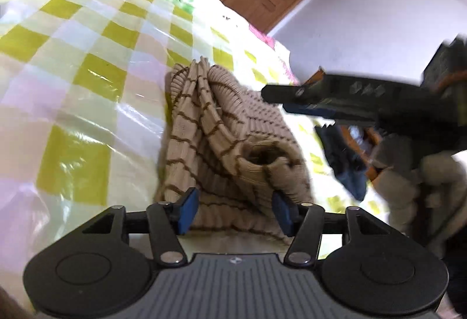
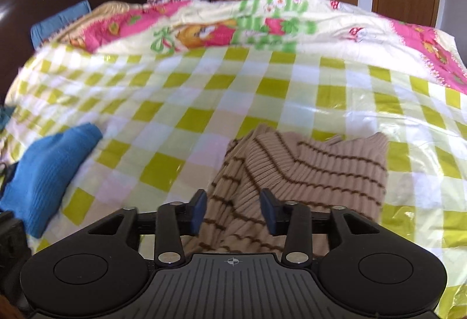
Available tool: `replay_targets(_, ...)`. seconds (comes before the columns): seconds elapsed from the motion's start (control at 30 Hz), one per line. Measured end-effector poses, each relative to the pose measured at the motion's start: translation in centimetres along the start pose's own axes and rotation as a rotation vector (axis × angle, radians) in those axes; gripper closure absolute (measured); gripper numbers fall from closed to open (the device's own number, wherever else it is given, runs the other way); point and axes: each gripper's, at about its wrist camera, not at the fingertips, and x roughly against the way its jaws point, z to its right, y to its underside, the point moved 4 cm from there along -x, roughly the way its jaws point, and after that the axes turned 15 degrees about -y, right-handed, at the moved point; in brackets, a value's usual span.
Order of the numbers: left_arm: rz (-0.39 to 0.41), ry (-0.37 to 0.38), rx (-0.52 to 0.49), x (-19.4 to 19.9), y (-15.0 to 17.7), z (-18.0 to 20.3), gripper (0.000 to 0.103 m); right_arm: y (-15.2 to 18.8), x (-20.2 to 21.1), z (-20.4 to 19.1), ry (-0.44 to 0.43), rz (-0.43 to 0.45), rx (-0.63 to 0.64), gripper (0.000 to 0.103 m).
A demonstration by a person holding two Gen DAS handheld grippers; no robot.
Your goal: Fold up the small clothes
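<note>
Nearest, the left gripper point(image 1: 233, 209) has its blue pads spread, the bunched beige ribbed knit sweater with thin brown stripes point(image 1: 221, 138) lying between them; whether the pads touch it I cannot tell. The right gripper point(image 2: 233, 209), jaws wide apart, hovers over the same sweater's near edge, gripping nothing. Left of it spreads open, glossy yellow-green checked plastic sheet point(image 2: 181, 103), bare as far as a folded blue knit garment point(image 2: 43, 170). Beyond lies a pink cartoon-print quilt point(image 2: 221, 24).
</note>
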Motion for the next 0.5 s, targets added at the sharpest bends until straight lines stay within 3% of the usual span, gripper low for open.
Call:
replay_targets(0.17,0.017,0.019,-0.003,0.8,0.0,1.9,0.034,-0.4,-1.2,2.1,0.007,-0.037,-0.003,0.055)
replay_targets(0.27,0.097,-0.029,-0.029,2.2,0.4,3.1,0.034,-0.8,-2.7,2.9,-0.031,-0.066,-0.025,0.055)
replay_targets(0.37,0.174,-0.089,-0.097,2.3,-0.2,4.6,0.031,-1.5,-3.7,3.4,-0.003,-0.065,0.003,0.055)
replay_targets(0.5,0.183,-0.129,-0.175,0.5,-0.7,6.6,0.028,-2.0,-5.2,4.1,-0.007,-0.118,-0.006,0.055)
